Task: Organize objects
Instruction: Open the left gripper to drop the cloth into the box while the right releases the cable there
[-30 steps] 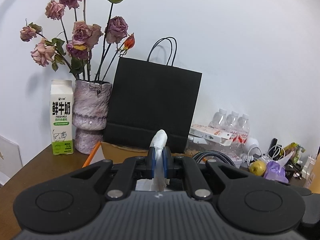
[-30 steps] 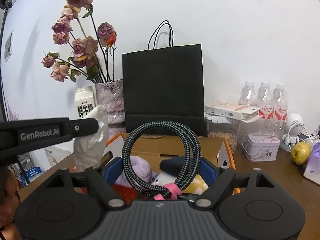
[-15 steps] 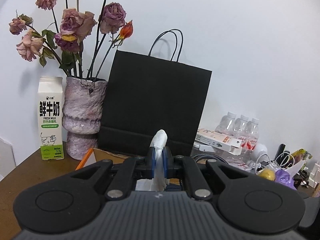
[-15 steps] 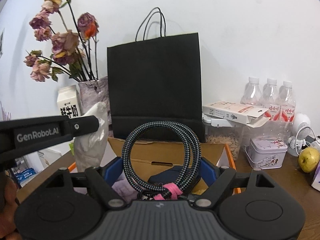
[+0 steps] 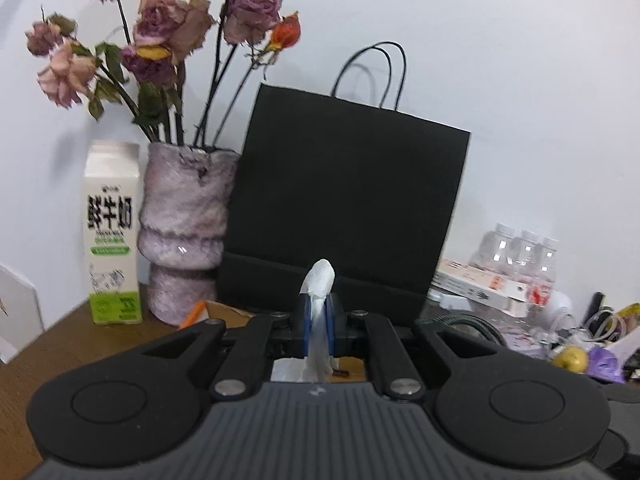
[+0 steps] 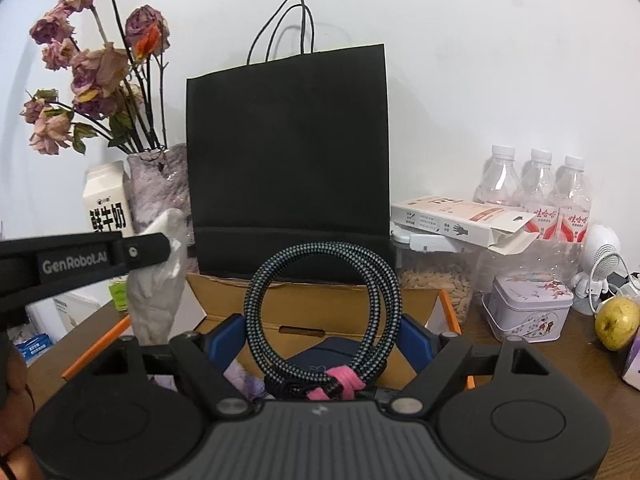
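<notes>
A white wall stood behind a crowded wooden bench (image 6: 540, 364), and against it leaned a tall black paper bag (image 6: 288, 160) with an open cardboard box (image 6: 320, 308) at its foot. The left gripper (image 5: 318, 320) had its blue-padded fingers (image 5: 305, 322) pinched nearly together on a crumpled white tissue (image 5: 319, 304), which stuck up above the pads and hung below them; in the right wrist view the same tissue (image 6: 156, 280) dangled over the box's left edge. The right gripper (image 6: 322, 344) stood fairly wide, its fingers (image 6: 226, 340) bracing the sides of a coiled braided cable (image 6: 324, 312) bound with a pink tie (image 6: 340, 384), held upright above the box. Inside the box a dark blue object and something soft and purple showed, only partly visible. Both loads looked to be mid-carry toward the box, so the step in hand was probably delivery rather than pickup. The next move would call for lowering each load into a free part of the box and spreading the fingers, keeping the limp tissue off the rim. Further out stood a milk carton (image 5: 112, 232), a vase of dried roses (image 5: 184, 232), three water bottles (image 6: 536, 196), a flat printed carton (image 6: 460, 220), a floral tin (image 6: 528, 308) and a yellow-green fruit (image 6: 616, 328).
</notes>
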A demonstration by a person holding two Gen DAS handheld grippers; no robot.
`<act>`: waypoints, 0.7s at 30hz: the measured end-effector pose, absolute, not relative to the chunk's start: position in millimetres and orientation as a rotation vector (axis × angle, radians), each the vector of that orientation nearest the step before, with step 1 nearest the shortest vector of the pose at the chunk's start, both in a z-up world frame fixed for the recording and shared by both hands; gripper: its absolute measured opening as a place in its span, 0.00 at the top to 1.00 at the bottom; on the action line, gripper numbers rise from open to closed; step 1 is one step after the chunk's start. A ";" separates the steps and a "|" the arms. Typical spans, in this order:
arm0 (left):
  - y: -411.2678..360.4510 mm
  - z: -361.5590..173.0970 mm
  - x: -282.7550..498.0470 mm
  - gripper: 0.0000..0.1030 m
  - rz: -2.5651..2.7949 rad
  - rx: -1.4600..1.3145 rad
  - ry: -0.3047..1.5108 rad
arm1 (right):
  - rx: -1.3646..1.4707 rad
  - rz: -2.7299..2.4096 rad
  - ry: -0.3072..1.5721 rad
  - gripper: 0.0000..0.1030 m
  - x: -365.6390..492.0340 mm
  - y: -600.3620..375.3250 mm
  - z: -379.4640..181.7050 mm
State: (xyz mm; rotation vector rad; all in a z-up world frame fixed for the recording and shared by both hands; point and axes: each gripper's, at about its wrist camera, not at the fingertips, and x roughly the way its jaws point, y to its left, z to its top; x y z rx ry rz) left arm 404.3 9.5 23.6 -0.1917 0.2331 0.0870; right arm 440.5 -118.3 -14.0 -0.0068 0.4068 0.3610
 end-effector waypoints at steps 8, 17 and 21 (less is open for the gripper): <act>10.1 15.6 413.9 0.92 0.141 -0.138 0.228 | -0.014 0.362 0.426 0.22 449.7 -114.5 -21.1; 9.5 11.8 416.8 0.37 0.132 -0.133 0.258 | -0.020 0.325 0.466 0.00 455.9 -113.7 -27.1; 10.1 14.7 412.7 0.00 0.171 -0.143 0.235 | -0.007 0.303 0.464 0.00 456.4 -117.5 -25.9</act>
